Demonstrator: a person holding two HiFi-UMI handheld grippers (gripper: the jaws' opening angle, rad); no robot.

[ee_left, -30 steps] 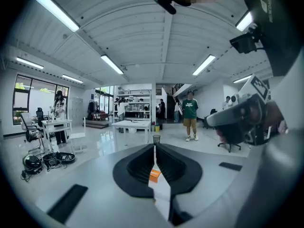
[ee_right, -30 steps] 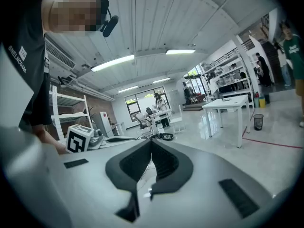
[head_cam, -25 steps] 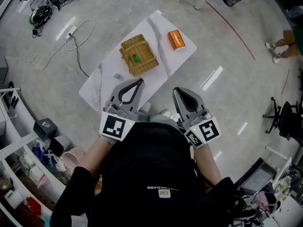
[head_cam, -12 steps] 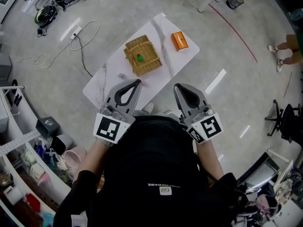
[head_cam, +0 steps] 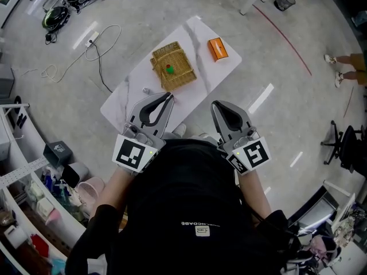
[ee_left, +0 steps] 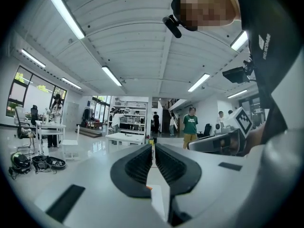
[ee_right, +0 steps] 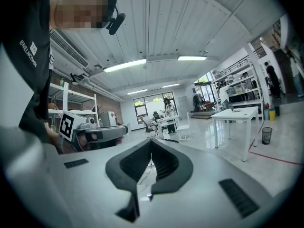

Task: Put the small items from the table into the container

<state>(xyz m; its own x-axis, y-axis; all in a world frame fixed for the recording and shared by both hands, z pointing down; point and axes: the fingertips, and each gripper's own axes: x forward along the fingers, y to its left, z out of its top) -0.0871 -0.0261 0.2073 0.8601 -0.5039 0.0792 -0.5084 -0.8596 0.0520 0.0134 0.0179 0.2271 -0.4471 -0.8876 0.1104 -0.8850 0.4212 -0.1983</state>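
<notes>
A glossy grey floor [head_cam: 172, 4] carries a red line [head_cam: 284, 39]; strip lights [ee_left: 113, 76] cross the ribbed white ceiling [ee_left: 142, 42]; cluttered shelves [head_cam: 20, 179] stand left.

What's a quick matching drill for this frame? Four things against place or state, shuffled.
Things:
1. wicker basket
2. orange box
3. green item
4. left gripper

Place or state:
A. jaws shut, nothing between them
B. inside the basket
C. on the table, right of the basket in the head view
D. middle of the table

Pairs: 1-D, 2-C, 3-B, 4-A
</notes>
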